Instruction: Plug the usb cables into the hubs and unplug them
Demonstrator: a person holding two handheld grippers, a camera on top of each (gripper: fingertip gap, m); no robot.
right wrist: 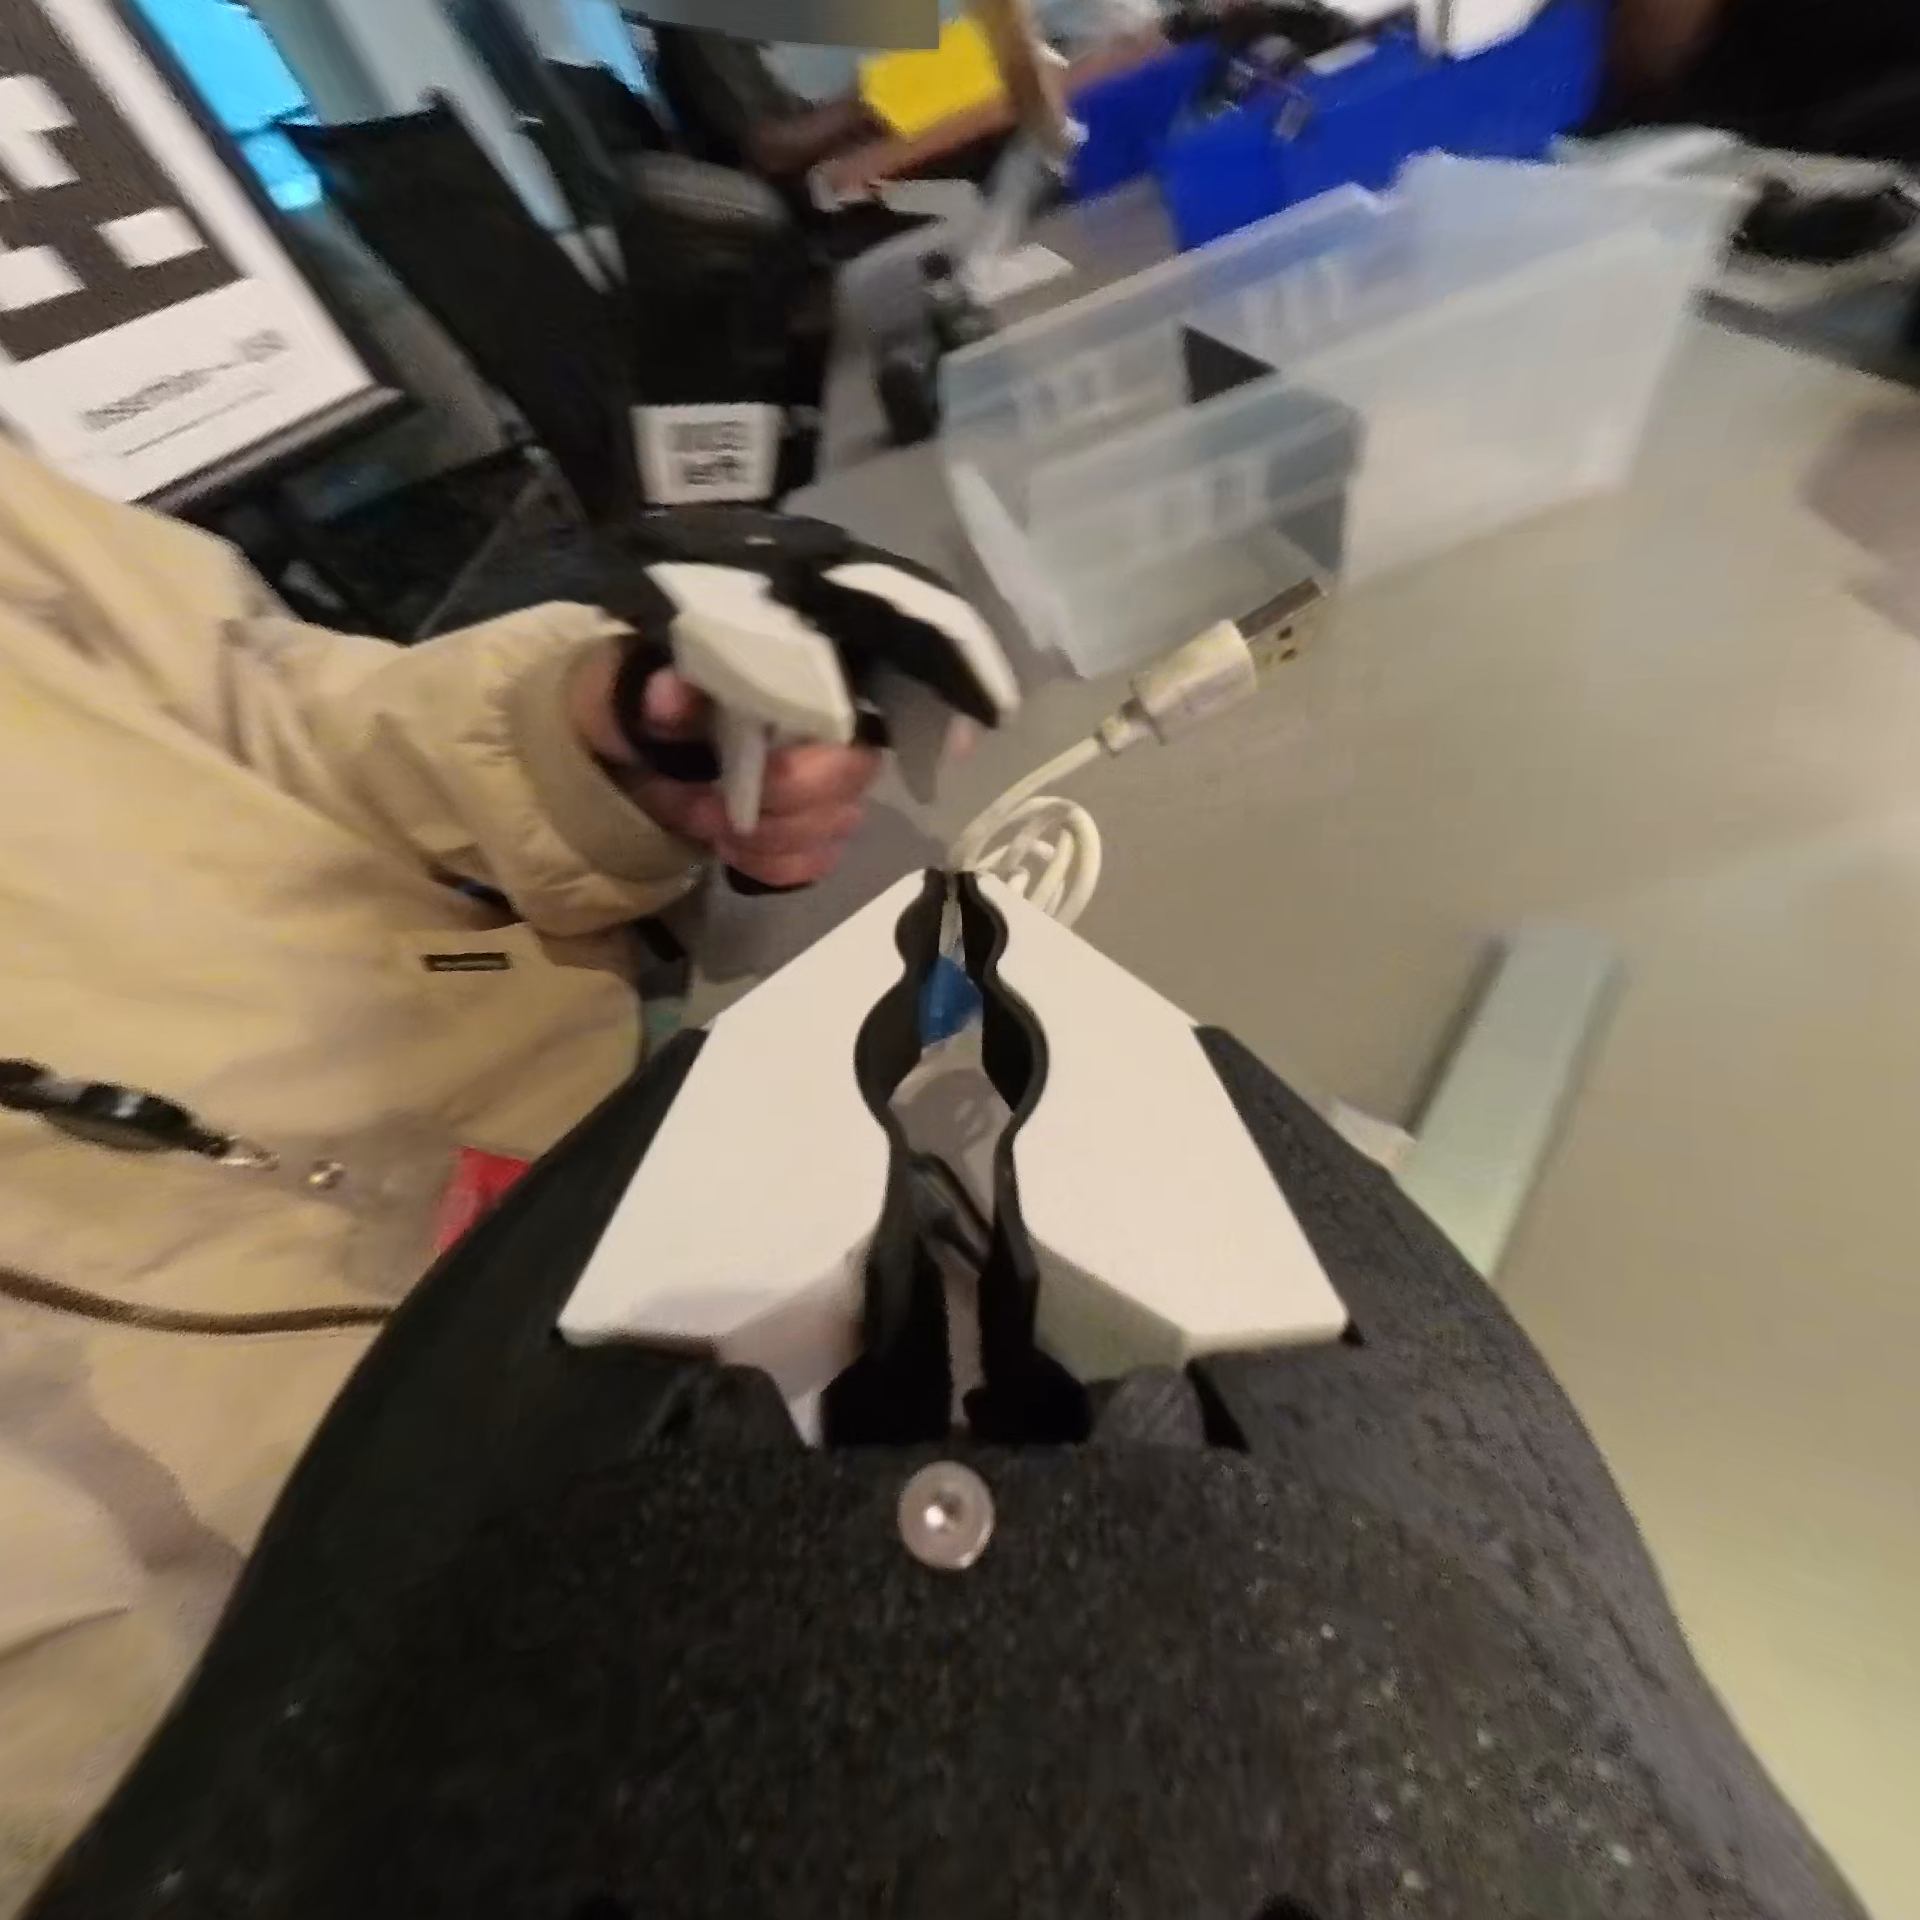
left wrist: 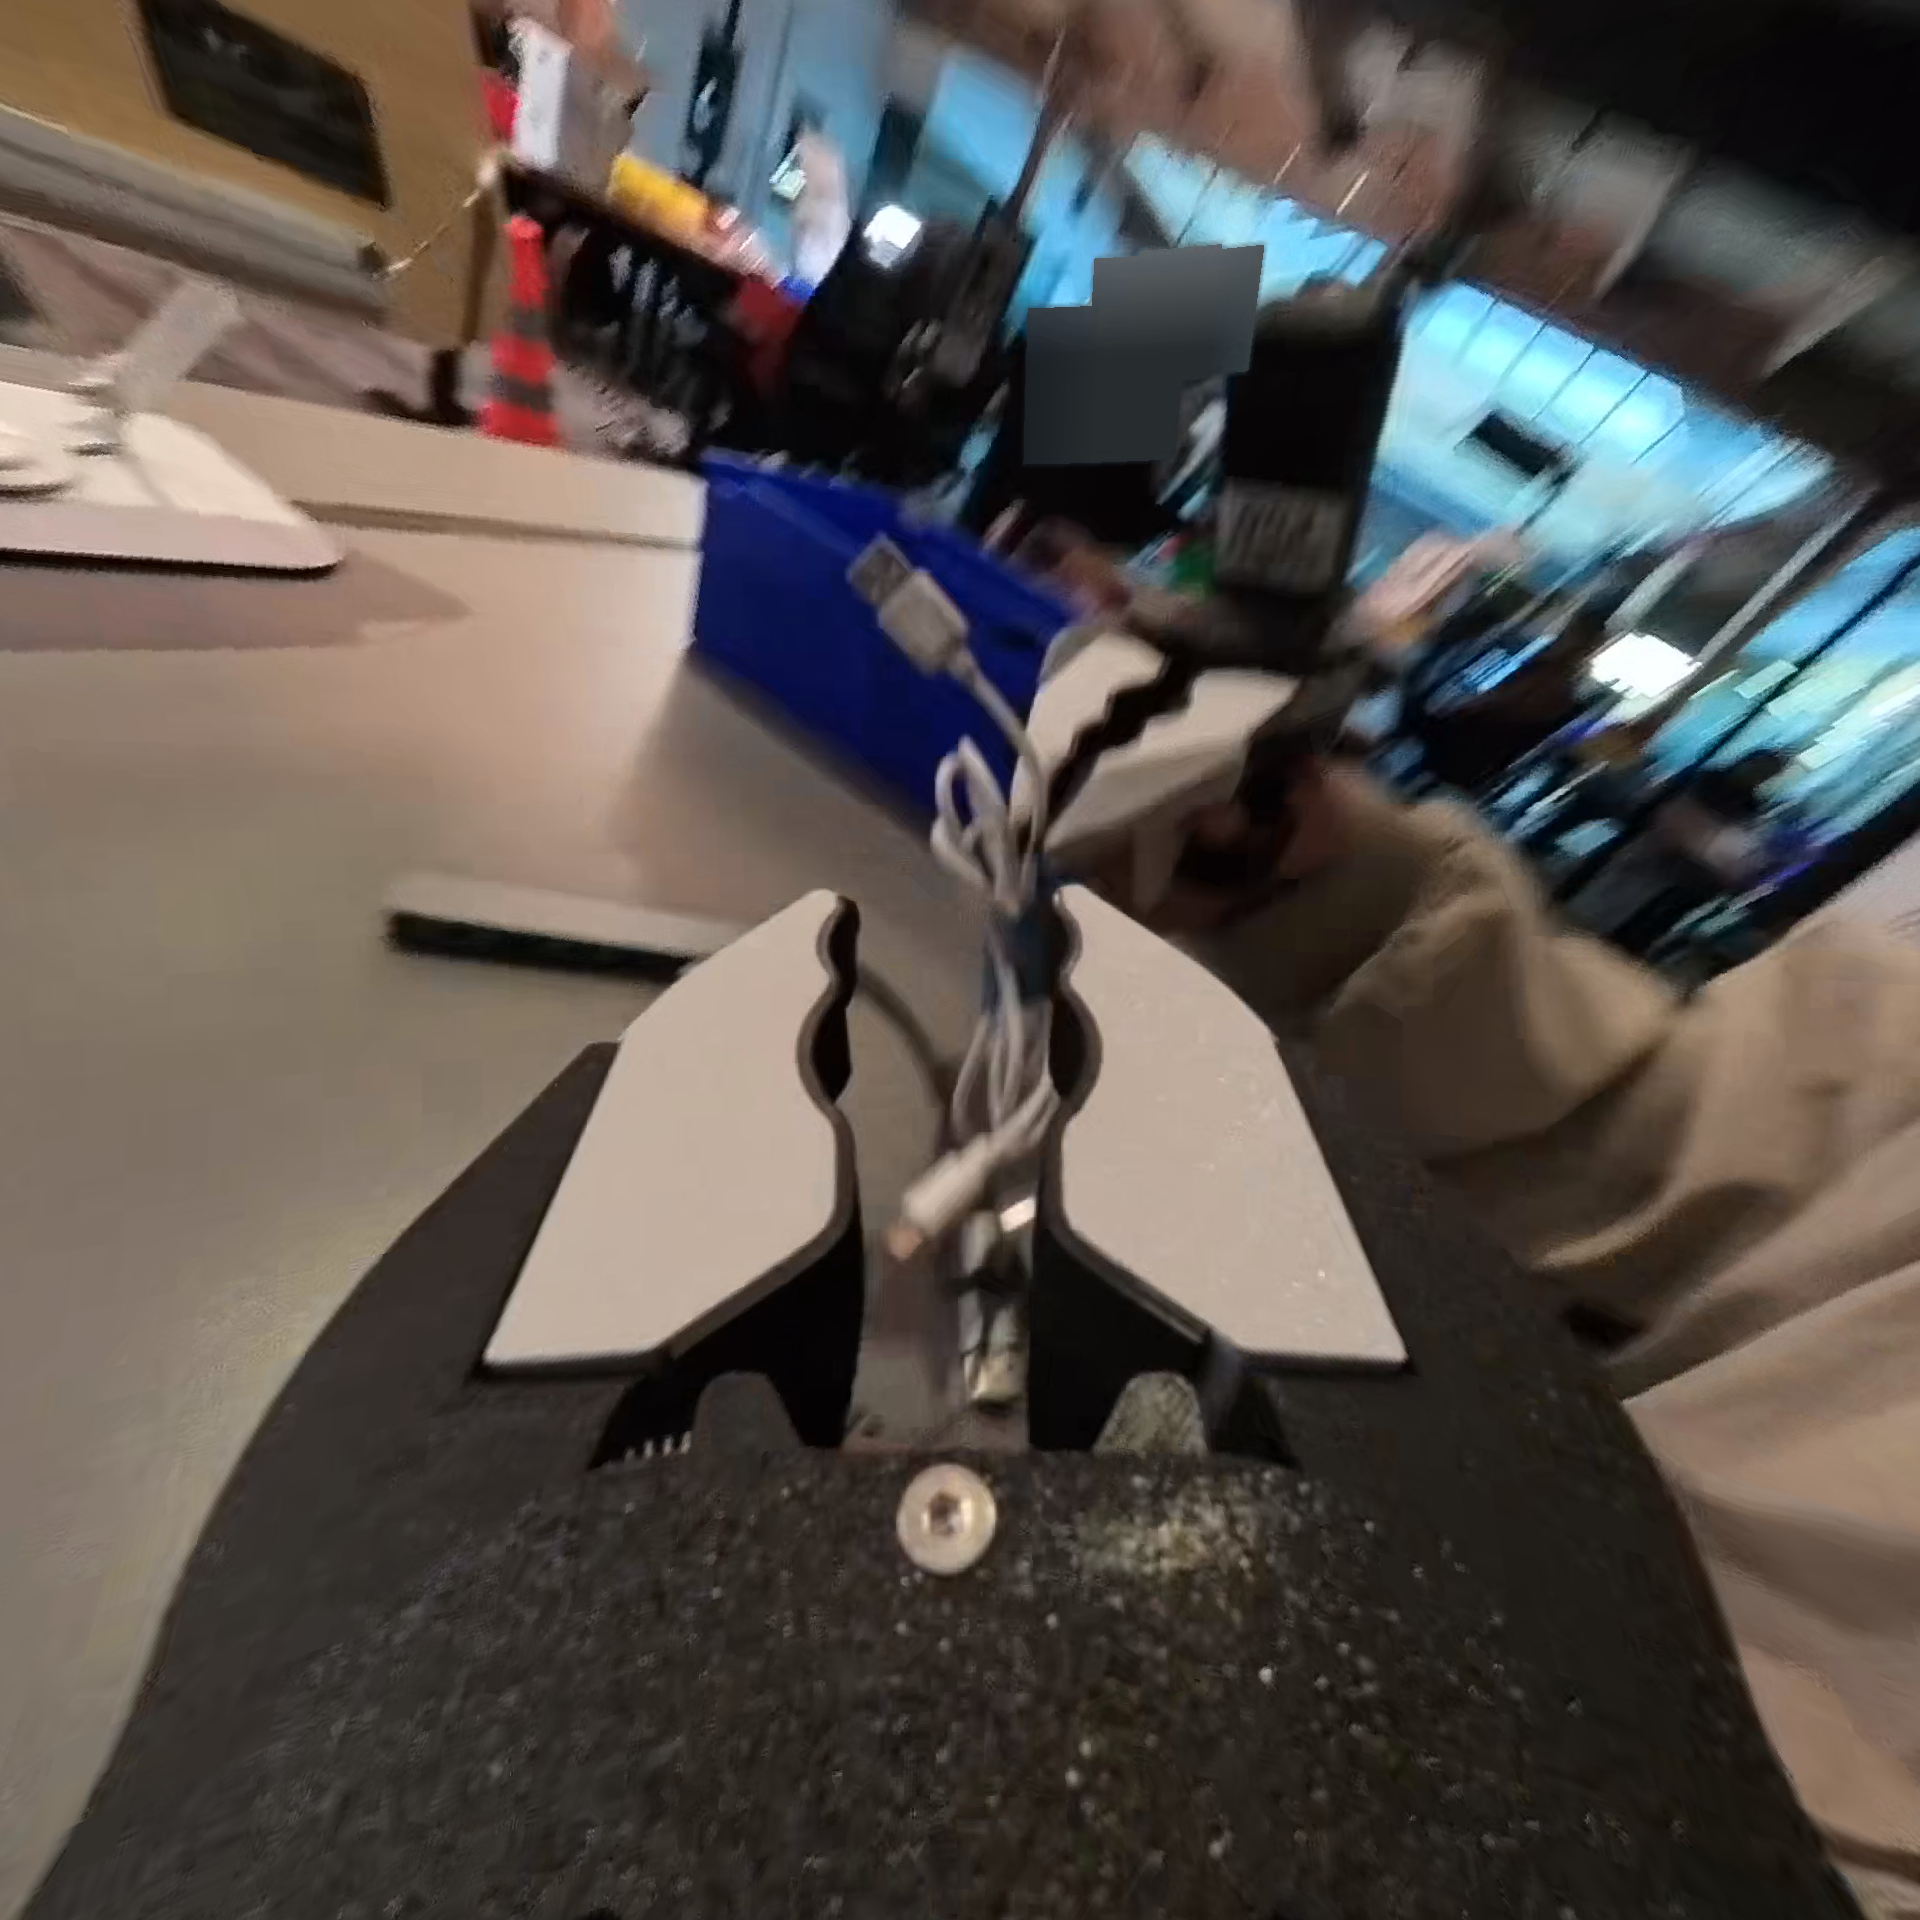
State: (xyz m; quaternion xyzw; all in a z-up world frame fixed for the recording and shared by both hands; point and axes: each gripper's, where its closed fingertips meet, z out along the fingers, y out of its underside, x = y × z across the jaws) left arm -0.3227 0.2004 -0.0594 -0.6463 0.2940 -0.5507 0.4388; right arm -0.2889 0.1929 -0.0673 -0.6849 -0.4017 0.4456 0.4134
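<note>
**USB cable pinched at the bundle, plug end loose in the air**

USB cable, white, coiled and tied with a blue band, is up off the table, held in the air. Right gripper has its tips pressed together on the bundle right at the band. USB-A plug sticks out past the tips, up and right, free. Left gripper fingers stand apart, gripping nothing; the bundle hangs between them, close against its right finger, small connector dangling low in the gap.

Hub: a flat dark-edged bar lies on the table beyond the left gripper, likely it; too blurred to confirm ports.

Risks, as judged:
- Grip is on the coil, not the plug body. The plug would flop and miss the port when pushed.
- Thin pinch at the very tips, so the bundle could slip or rotate.
- The dangling end could snag on the left finger when that gripper closes.
- The hub sits loose, nothing pinning it, and could slide under insertion force.
- Heavy motion blur in the left view suggests fast movement, so the cable may swing.
</note>
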